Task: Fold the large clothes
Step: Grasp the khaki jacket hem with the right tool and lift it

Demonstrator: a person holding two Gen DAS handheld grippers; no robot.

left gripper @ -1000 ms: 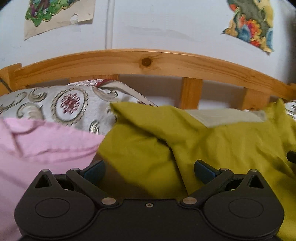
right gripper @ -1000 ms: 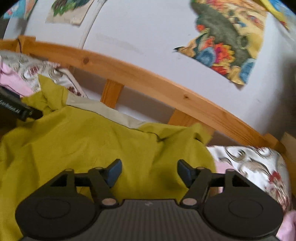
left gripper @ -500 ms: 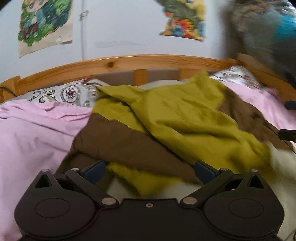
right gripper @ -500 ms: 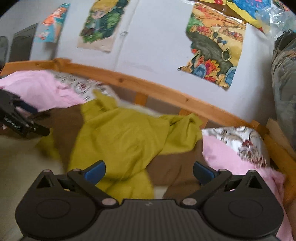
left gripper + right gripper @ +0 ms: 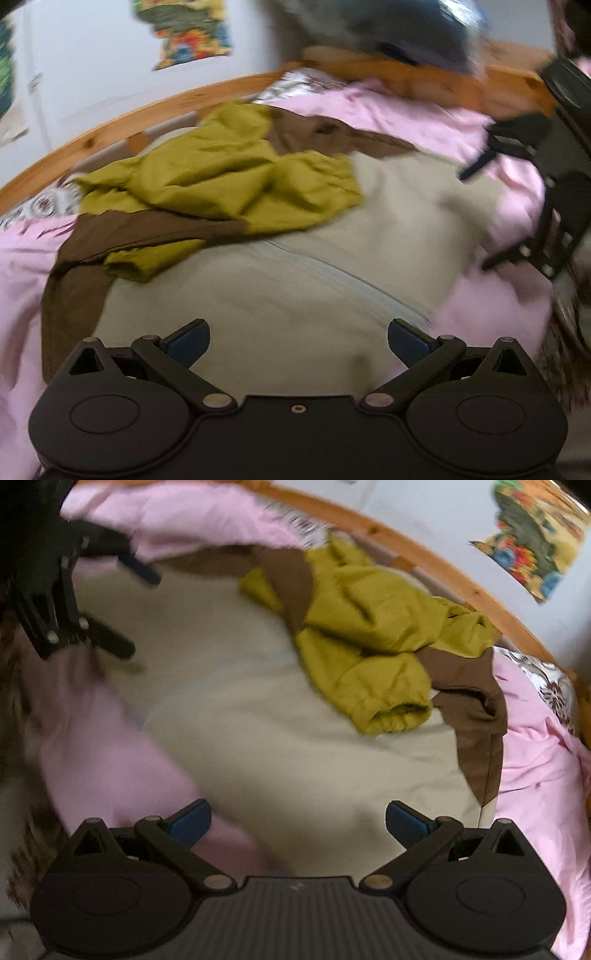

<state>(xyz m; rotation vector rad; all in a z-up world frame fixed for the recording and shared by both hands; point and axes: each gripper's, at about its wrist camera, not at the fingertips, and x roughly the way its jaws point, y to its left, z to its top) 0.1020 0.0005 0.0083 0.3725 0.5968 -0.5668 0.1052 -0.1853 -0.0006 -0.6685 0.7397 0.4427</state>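
Left wrist: crumpled olive-brown-cream jacket (image 5: 236, 184)

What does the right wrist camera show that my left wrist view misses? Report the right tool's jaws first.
Observer: The right tool stands wide open, nothing between its jaws; a beige panel lies below it.
Operator: Now tell me where the nearer yellow sleeve ends.
Observer: Its elastic cuff rests on the beige panel, opening toward the camera.
Operator: Report what lies right of that cuff.
Observer: A brown panel, then the pink sheet.
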